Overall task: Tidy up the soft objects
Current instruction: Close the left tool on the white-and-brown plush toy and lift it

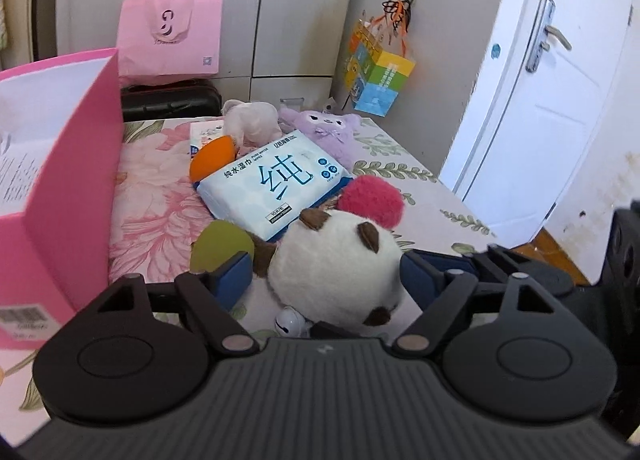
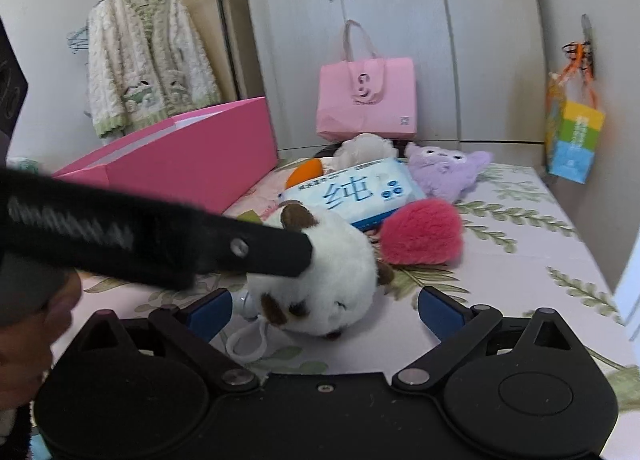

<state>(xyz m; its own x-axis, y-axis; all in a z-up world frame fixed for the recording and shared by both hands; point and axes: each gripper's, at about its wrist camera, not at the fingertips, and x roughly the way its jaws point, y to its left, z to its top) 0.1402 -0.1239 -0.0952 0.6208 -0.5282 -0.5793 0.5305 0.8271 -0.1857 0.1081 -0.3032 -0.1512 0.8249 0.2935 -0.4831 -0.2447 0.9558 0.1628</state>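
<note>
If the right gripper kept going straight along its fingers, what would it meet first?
Most likely the white plush toy: it lies just ahead of the right gripper, between its open fingers. The left gripper's finger already reaches onto it; depth is uncertain.

A floral-sheeted bed [image 1: 160, 195] is seen ahead of the tongs. A white plush toy [image 1: 336, 264] lies nearest them, a wipes pack [image 1: 272, 183], pink pompom [image 1: 372, 199] and purple plush [image 1: 324, 131] beyond, a pink box [image 1: 60, 187] to the left.

Ahead of left gripper [image 1: 326, 274]: white plush [image 1: 336, 272] between the jaws, wipes pack [image 1: 272, 183] beyond.
Left side: pink box [image 1: 60, 179] wall.
Right side: bare bedsheet [image 2: 520, 260], passable.
</note>
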